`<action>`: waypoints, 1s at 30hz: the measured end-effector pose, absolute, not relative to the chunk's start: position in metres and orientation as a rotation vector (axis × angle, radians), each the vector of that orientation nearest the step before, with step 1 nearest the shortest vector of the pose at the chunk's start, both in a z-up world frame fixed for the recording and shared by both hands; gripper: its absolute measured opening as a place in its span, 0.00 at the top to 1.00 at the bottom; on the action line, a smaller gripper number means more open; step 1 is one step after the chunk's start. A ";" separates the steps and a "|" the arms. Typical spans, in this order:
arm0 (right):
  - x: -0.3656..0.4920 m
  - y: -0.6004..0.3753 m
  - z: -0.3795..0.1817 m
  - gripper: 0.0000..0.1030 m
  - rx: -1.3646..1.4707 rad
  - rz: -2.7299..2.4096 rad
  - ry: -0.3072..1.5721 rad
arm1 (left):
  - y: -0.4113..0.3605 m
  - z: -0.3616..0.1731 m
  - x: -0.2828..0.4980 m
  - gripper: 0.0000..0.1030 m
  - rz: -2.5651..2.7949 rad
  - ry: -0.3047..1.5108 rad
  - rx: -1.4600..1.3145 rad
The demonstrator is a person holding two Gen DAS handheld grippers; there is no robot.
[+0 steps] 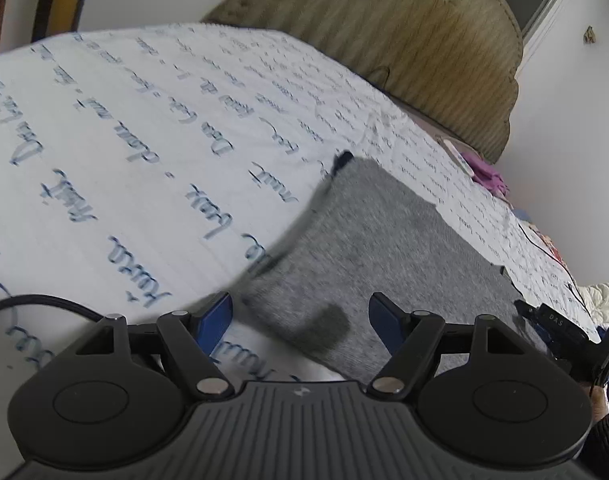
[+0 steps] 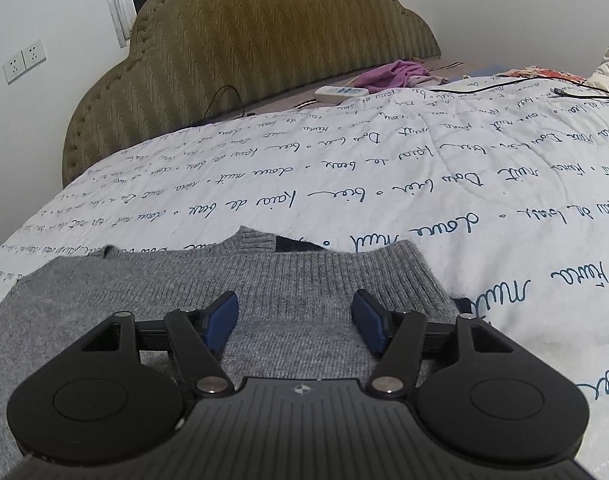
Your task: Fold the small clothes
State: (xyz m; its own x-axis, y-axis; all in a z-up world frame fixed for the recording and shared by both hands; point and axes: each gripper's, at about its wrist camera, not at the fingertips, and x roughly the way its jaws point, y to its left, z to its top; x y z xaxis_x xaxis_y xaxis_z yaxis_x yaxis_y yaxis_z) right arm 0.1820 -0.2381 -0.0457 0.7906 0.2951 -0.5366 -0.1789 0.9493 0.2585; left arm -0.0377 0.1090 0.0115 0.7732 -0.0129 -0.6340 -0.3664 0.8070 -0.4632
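Grey sweater (image 2: 288, 292) lies flat on bed quilt (image 2: 424, 184). Left tongs (image 1: 300, 326) spread, empty; right tongs (image 2: 295, 320) spread over sweater.

- The bed wore a white quilt (image 2: 384, 168) printed with blue cursive writing.
- An olive, scalloped upholstered headboard (image 2: 240, 40) stood against a plain white wall (image 2: 52, 8).
- A double wall socket (image 2: 24, 60) sat left of it.
- Daylight looked soft and even.
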 end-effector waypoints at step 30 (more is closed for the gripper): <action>0.214 0.009 0.044 0.26 0.091 0.752 1.057 | 0.007 0.035 -0.013 0.93 0.036 0.594 -0.197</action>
